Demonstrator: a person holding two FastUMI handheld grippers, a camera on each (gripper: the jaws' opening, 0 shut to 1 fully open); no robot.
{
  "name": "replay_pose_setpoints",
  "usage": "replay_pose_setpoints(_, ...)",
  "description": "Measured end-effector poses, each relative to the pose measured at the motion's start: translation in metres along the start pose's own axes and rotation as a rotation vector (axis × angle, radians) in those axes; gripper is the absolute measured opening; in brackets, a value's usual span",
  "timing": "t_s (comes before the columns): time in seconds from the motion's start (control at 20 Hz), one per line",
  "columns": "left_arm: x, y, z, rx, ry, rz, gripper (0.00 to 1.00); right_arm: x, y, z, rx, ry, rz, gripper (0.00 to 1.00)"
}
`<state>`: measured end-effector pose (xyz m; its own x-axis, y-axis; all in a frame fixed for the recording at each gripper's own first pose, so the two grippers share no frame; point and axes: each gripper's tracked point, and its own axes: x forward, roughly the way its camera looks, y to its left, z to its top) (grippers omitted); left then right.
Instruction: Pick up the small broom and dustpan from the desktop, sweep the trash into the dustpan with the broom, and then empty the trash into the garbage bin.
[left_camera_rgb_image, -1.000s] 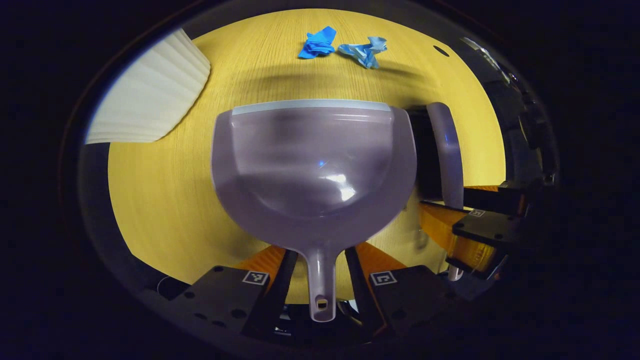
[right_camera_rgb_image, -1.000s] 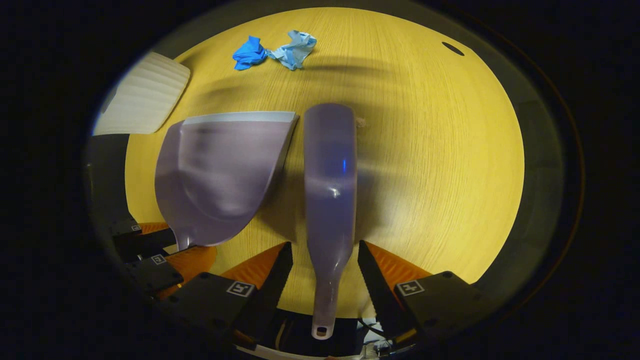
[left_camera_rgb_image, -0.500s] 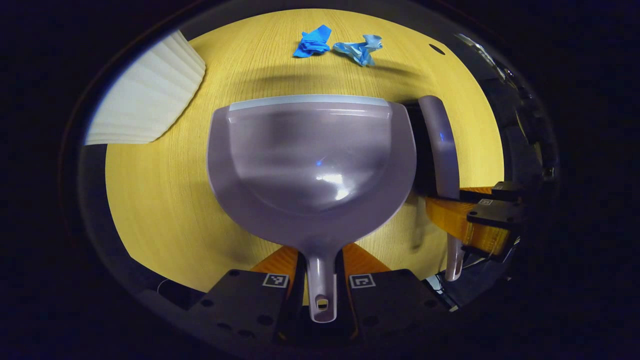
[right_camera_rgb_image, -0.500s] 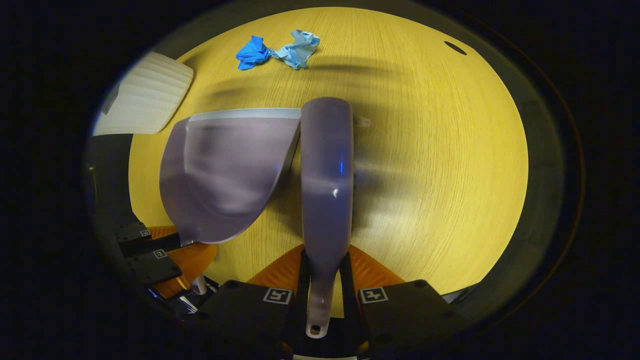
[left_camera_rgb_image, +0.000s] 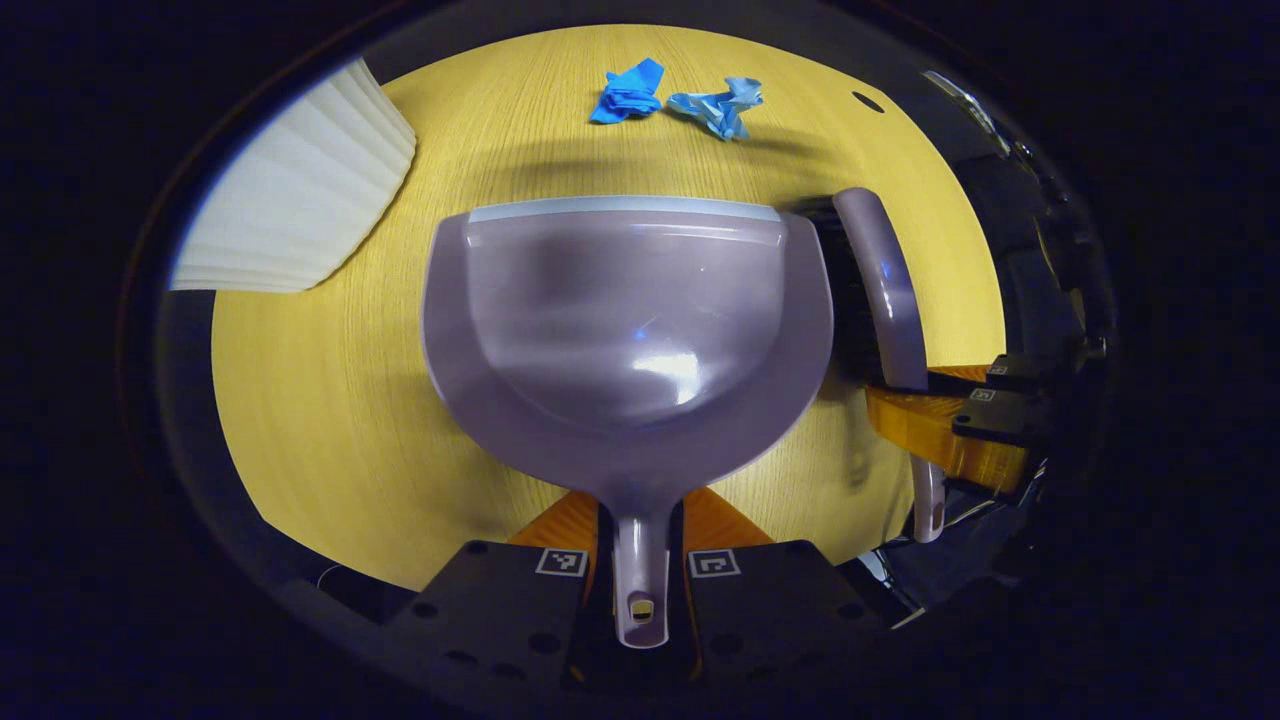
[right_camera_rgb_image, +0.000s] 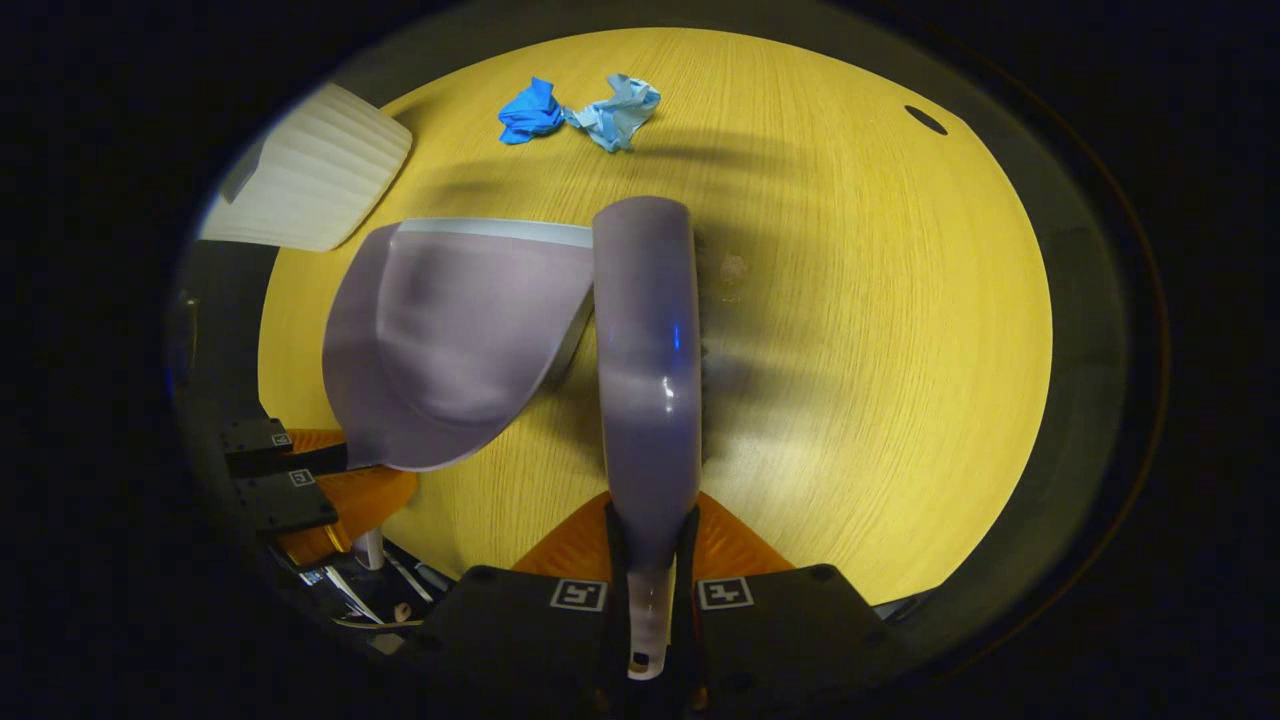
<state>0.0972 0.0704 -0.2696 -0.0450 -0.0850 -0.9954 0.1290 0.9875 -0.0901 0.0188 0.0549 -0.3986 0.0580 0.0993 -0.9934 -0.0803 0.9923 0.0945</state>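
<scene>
Left gripper view looks down and forward, close over the dustpan (left_camera_rgb_image: 628, 320). Right gripper view, just beside it, faces likewise along the broom (right_camera_rgb_image: 647, 370). Both share the wooden desktop (right_camera_rgb_image: 880, 330) and blue trash (left_camera_rgb_image: 670, 95).

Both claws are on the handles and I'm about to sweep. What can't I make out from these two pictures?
- Broom bristles: in the right gripper view its own back covers them; in the left gripper view they are a dark blur beside the dustpan.
- Whether either tool is off the desktop: cannot tell.
- White ribbed object: cut off by the edge.
- Blue paper scraps: too small for detail.
</scene>
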Motion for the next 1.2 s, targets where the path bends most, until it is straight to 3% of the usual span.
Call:
replay_pose_setpoints(0.2, -0.007, 0.011, -0.002, 0.025, -0.032, -0.009, 0.2, -0.016, -0.01, 0.021, -0.018, -0.062, 0.01, 0.18)
replay_pose_setpoints(0.4, -0.017, 0.035, -0.004, 0.088, -0.047, 0.027, 0.22, -0.035, -0.051, 0.072, -0.054, -0.127, -0.102, 0.18)
replay_pose_setpoints(0.55, -0.021, 0.054, -0.004, 0.128, -0.053, 0.074, 0.2, -0.053, -0.068, 0.122, -0.073, -0.147, -0.119, 0.18)
replay_pose_setpoints(0.75, -0.027, 0.066, -0.004, 0.183, -0.045, 0.104, 0.2, -0.061, -0.094, 0.187, -0.19, -0.165, -0.209, 0.18)
replay_pose_setpoints(0.9, -0.026, 0.065, -0.002, 0.183, -0.028, 0.083, 0.2, -0.055, -0.075, 0.221, -0.163, -0.151, -0.137, 0.18)
replay_pose_setpoints(1.0, -0.025, 0.07, 0.001, 0.217, -0.027, 0.099, 0.2, -0.036, -0.079, 0.232, -0.264, -0.111, -0.168, 0.17)
replay_pose_setpoints(1.2, -0.018, 0.077, -0.001, 0.242, -0.008, 0.105, 0.2, -0.004, -0.053, 0.242, -0.379, -0.047, -0.123, 0.18)
